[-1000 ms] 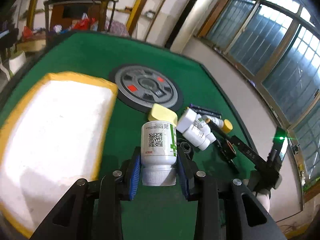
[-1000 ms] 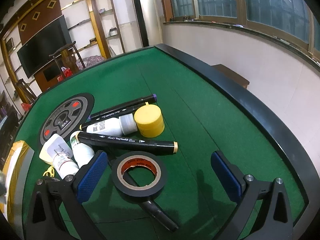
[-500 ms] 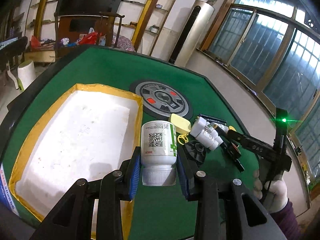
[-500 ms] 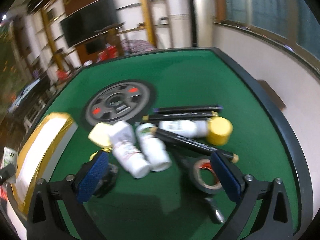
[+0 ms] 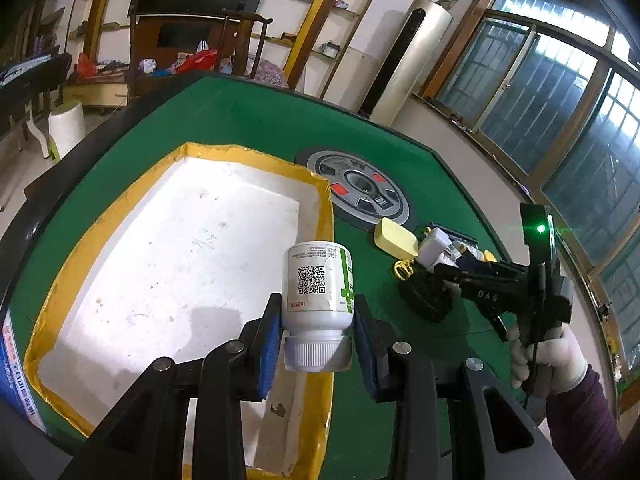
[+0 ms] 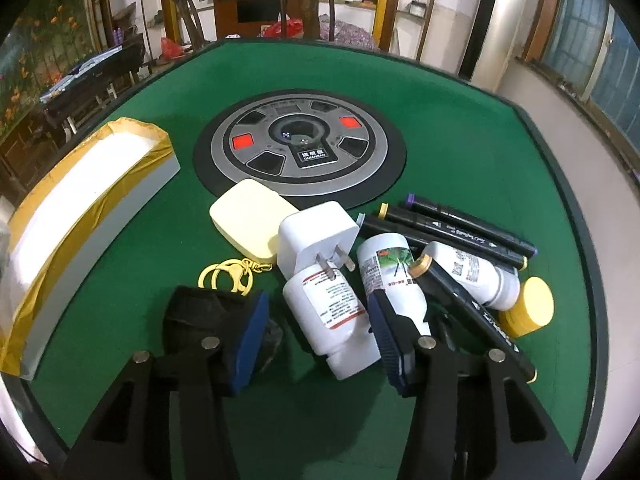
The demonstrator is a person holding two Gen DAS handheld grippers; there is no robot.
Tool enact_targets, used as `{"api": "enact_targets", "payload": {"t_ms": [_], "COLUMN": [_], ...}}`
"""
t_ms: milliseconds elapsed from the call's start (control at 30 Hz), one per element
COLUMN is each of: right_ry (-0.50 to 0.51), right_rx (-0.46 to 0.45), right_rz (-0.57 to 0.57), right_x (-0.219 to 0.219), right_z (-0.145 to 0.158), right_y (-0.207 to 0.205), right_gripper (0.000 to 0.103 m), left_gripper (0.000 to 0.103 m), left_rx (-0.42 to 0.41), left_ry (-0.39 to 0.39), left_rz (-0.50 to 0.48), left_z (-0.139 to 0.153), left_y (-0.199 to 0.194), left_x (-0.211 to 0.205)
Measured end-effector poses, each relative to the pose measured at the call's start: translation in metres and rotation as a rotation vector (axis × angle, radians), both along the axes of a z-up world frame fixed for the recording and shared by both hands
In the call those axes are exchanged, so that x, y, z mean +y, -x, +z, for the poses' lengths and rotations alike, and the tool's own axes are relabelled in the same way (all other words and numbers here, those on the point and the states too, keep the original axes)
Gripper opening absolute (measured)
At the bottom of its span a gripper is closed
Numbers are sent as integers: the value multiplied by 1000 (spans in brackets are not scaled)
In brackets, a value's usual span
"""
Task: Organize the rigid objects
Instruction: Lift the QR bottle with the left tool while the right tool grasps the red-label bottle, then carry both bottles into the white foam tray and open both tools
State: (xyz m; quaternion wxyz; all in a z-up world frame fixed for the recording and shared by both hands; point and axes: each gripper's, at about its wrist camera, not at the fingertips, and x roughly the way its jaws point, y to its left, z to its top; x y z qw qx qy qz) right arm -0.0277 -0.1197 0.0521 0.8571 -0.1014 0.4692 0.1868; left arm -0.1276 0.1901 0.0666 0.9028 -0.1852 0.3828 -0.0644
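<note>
My left gripper (image 5: 318,330) is shut on a white pill bottle (image 5: 316,280) with a QR code, cap toward me, held above the right rim of the yellow-edged white tray (image 5: 256,156). My right gripper (image 6: 320,336) points down into the pile, and its jaws are closing. A white bottle with a red-framed label (image 6: 332,312) lies between them. The right pad is close against that bottle. The left pad (image 6: 248,336) stands apart from it, over a black round object (image 6: 196,316). In the left wrist view, the right gripper (image 5: 448,276) is carried by a gloved hand (image 5: 548,356).
The pile holds a pale yellow case (image 6: 248,220), a white plug adapter (image 6: 316,236), a yellow key ring (image 6: 228,276), two more white bottles (image 6: 388,272), one with a yellow cap (image 6: 528,308), and black markers (image 6: 460,232). A round control panel (image 6: 300,144) sits mid-table.
My left gripper carried the pill bottle leftward over the tray's edge. My right gripper swung from the tape roll to the bottles, rolled, and its jaws narrowed.
</note>
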Motion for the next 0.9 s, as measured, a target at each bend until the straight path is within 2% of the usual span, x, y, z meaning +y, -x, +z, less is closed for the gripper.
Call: {"api": "enact_targets", "payload": {"t_ms": [100, 200, 300, 500, 667, 800, 900], "right_ry": [22, 40, 36, -153, -302, -402, -475], "right_rx": [6, 5, 19, 71, 123, 173, 190], "right_rz": [-1, 29, 11, -29, -38, -12, 42], "right_x": [0, 4, 2, -18, -31, -17, 8], "right_z": [-4, -9, -11, 1, 11, 19, 34], "right_y": [-3, -4, -4, 9, 26, 29, 30], "right_gripper": [42, 42, 41, 38, 37, 37, 37], "left_gripper": [35, 35, 35, 35, 35, 35, 35], "left_rx": [11, 15, 8, -7, 35, 84, 73], "left_ry": [1, -1, -10, -46, -42, -51, -114], "left_rz": [-10, -19, -22, -4, 5, -18, -26], "left_z": [-3, -4, 0, 13, 10, 10, 16], "left_y": [-1, 0, 4, 8, -1, -21, -32], "left_x": [-4, -6, -6, 6, 19, 21, 17]}}
